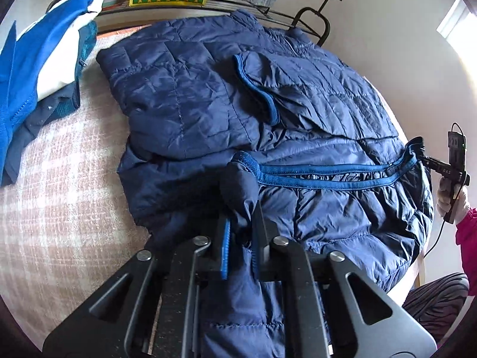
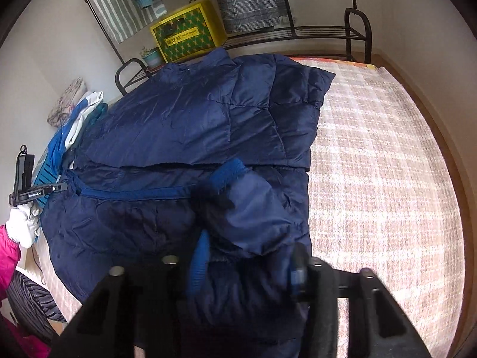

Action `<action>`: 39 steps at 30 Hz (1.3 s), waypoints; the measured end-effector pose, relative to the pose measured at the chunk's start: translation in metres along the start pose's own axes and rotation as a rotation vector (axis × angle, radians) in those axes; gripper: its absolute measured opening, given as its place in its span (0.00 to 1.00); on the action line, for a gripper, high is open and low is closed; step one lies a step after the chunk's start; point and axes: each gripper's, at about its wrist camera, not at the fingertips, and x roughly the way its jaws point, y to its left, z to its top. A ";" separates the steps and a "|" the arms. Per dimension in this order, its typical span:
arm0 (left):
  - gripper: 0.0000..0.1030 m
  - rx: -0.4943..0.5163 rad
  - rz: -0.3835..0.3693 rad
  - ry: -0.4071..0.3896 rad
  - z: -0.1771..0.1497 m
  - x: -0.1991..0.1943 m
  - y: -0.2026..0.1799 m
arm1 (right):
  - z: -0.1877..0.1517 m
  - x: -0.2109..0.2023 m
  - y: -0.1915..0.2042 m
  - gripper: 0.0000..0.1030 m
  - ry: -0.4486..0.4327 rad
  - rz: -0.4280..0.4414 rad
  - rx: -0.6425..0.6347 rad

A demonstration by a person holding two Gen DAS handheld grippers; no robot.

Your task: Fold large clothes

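A navy quilted puffer jacket (image 1: 208, 95) lies on the pink checked bed, its sleeves folded in over the body, and it also shows in the right wrist view (image 2: 179, 125). Its blue-trimmed bottom hem (image 1: 328, 176) is lifted toward the collar. My left gripper (image 1: 240, 208) is shut on the hem's left corner. My right gripper (image 2: 247, 232) is shut on the hem's other corner, and it shows from the side in the left wrist view (image 1: 420, 156). The left gripper shows at the far left of the right wrist view (image 2: 61, 187).
A pile of blue and white clothes (image 1: 44, 59) lies on the bed beside the jacket. A black metal rack (image 2: 328, 32) with a yellow-green box (image 2: 187, 38) and a potted plant (image 2: 150, 55) stands behind the bed. The bedspread (image 2: 387, 164) extends right of the jacket.
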 end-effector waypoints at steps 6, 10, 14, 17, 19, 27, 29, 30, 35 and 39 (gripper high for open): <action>0.05 -0.007 -0.004 -0.052 0.000 -0.019 0.001 | 0.004 -0.007 0.015 0.05 -0.017 -0.065 -0.044; 0.05 0.012 0.004 -0.110 0.000 -0.047 -0.003 | 0.006 -0.031 0.029 0.03 -0.066 -0.113 -0.082; 0.04 0.013 0.018 -0.185 0.009 -0.074 -0.004 | 0.021 -0.062 0.037 0.03 -0.153 -0.135 -0.092; 0.04 0.010 0.025 -0.246 0.026 -0.090 -0.002 | 0.043 -0.080 0.047 0.03 -0.233 -0.154 -0.101; 0.04 0.017 0.044 -0.290 0.044 -0.098 -0.002 | 0.064 -0.086 0.054 0.03 -0.279 -0.176 -0.118; 0.04 0.056 0.149 -0.402 0.127 -0.095 0.007 | 0.153 -0.060 0.058 0.03 -0.363 -0.241 -0.113; 0.04 0.071 0.188 -0.422 0.150 -0.083 0.009 | 0.176 -0.045 0.055 0.03 -0.370 -0.264 -0.110; 0.04 0.076 0.203 -0.429 0.159 -0.077 0.010 | 0.189 -0.035 0.053 0.03 -0.372 -0.276 -0.102; 0.04 0.061 0.263 -0.428 0.209 -0.027 0.027 | 0.233 0.017 0.041 0.03 -0.349 -0.313 -0.076; 0.04 0.052 0.311 -0.387 0.234 0.021 0.042 | 0.255 0.070 0.026 0.03 -0.307 -0.336 -0.055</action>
